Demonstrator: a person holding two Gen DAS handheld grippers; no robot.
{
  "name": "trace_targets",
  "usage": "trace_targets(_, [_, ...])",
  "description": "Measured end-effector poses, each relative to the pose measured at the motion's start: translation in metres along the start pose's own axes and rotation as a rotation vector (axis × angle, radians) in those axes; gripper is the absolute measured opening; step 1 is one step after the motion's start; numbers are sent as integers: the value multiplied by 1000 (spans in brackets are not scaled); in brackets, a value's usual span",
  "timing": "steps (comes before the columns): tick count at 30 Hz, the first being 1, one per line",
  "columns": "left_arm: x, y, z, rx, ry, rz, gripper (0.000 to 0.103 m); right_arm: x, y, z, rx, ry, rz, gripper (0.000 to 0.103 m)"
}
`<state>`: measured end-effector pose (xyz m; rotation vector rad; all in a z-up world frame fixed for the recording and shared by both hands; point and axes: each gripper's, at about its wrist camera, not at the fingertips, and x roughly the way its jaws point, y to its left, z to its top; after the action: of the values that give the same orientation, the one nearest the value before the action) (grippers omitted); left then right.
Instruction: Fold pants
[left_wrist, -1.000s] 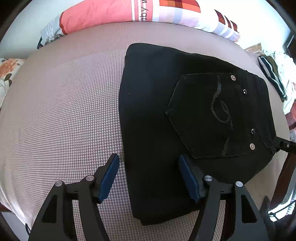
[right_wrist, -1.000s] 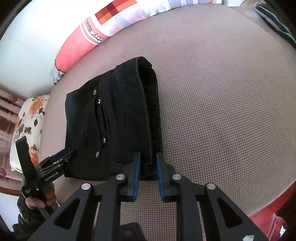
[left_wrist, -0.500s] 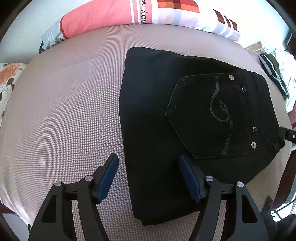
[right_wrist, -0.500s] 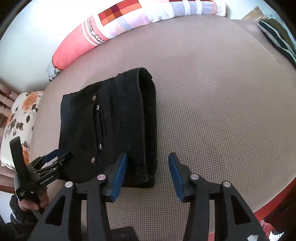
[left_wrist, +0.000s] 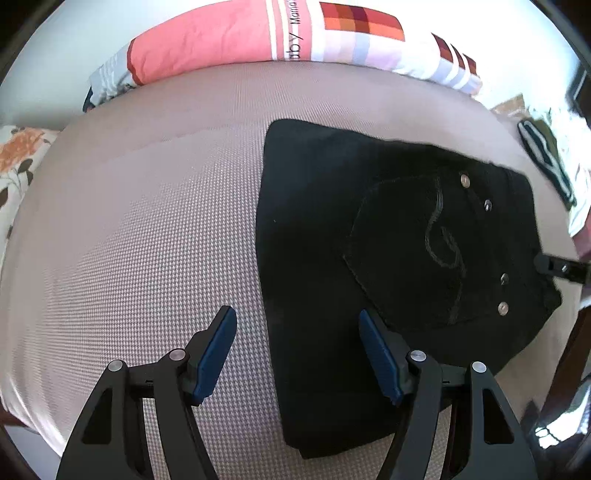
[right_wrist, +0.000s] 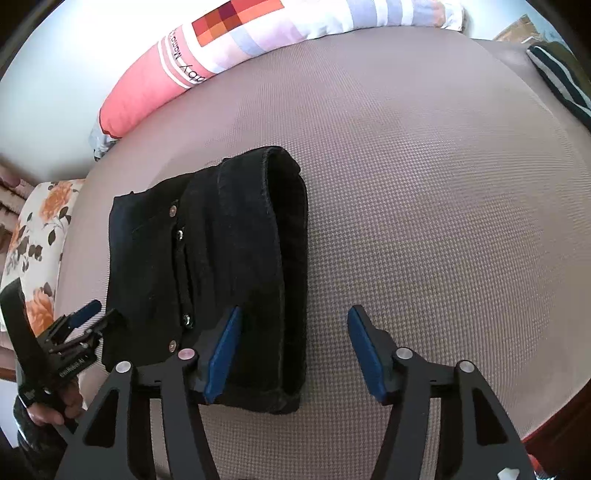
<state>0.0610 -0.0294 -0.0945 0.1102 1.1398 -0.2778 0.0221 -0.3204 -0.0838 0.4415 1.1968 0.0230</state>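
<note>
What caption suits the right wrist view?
Right gripper opening above folded black pants on a bed.

Bed's got a taupe cover (left_wrist: 129, 258) with a tiny houndstooth weave all over. Up at 12 o'clock there's a long rolled quilt (right_wrist: 229, 48), coral pink at one end, white with orange-red checks and pale lilac blocks further along. Floral pillow (right_wrist: 37, 236) with orange roses sits at 9 o'clock. Dark green-and-white striped garment (left_wrist: 546, 162) at 2 o'clock.

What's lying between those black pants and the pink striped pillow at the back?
Nothing: bare checked bedcover separates the folded pants from the pillow, seen in the left wrist view.
</note>
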Motion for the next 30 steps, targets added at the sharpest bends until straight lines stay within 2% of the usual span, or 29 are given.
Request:
trace_targets(5, [-3,12,6,-50,4,-35,69,9,-8,4,11,27,68,58])
trace_targets(8, [-2,15,8,-68,23,-54,69,13,-11,4,9,35,79,61])
trace_targets(15, [8,34,14,-138,62,-173,69,21,-21,6,9,57,182,61])
trace_targets(23, [18,54,17,-220,109,-323,69,33,-34,10,12,101,356,61])
trace_targets(27, [23,59,16,-247,136,-393,69,37,-45,13,53,110,436,61])
trace_targets(30, [23,61,16,-245,140,-417,69,41,-53,14,86,114,488,59])
